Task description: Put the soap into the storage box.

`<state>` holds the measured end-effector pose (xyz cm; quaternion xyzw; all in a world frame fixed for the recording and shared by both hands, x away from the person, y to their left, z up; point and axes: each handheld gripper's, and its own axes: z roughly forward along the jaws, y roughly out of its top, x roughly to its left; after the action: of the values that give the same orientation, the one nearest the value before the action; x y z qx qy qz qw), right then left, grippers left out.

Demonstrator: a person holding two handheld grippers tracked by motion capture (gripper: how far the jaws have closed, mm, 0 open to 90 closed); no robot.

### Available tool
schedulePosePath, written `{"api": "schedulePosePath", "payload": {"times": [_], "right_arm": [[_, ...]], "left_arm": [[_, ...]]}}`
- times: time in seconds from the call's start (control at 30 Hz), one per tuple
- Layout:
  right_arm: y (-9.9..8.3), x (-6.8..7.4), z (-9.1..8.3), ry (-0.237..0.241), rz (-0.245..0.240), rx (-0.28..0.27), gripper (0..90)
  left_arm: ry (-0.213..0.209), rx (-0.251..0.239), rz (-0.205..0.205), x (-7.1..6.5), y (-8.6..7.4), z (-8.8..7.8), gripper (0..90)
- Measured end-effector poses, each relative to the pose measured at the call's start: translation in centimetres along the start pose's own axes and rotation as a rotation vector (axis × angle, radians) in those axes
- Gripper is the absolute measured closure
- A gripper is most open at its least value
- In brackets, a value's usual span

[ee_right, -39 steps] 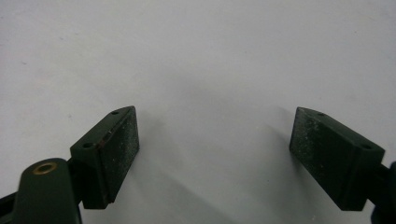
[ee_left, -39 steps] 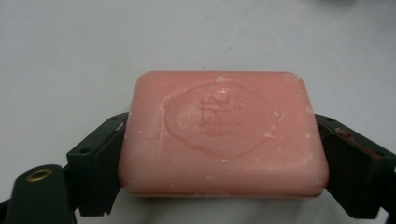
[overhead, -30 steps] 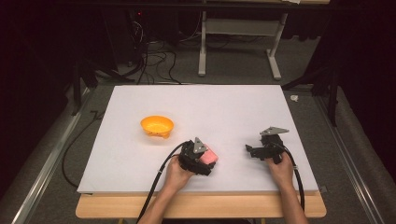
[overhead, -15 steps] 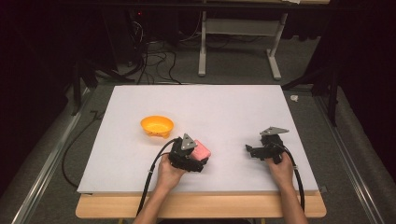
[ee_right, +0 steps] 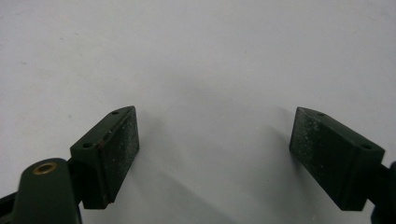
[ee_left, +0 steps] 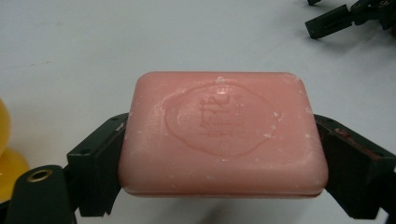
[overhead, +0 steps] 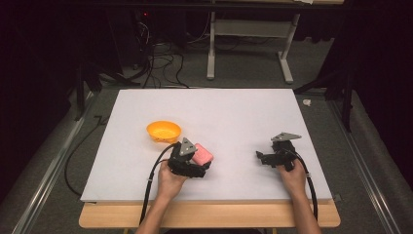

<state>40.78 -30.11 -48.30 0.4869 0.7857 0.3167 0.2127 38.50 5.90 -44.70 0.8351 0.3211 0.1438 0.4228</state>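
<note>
White counter, dark room | soap near front edge, clamped in your left claw | right claw apart, idle | keep soap level toward bowl, judged.

Overhead light is falling brightly on the white table, while the floor and room around it are sinking into near-black. The high view is looking soft and slightly grainy. In the left gripper view the soap is showing sharp, its stamped face catching a mild sheen. In the right gripper view the jaws are casting soft grey shadows on the tabletop.
</note>
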Motion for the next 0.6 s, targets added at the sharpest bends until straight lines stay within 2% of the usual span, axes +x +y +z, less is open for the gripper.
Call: {"api": "schedulePosePath", "payload": {"times": [0.3,0.6], "right_arm": [[0.0,0.0,0.0,-0.001,-0.002,-0.001,16.6],[0.0,0.0,0.0,0.0,0.0,0.0,16.6]], "left_arm": [[0.023,-0.026,-0.056,1.2,-0.3,-1.5,13.7],[0.062,-0.031,-0.086,2.2,-0.5,-2.7,13.7]]}}
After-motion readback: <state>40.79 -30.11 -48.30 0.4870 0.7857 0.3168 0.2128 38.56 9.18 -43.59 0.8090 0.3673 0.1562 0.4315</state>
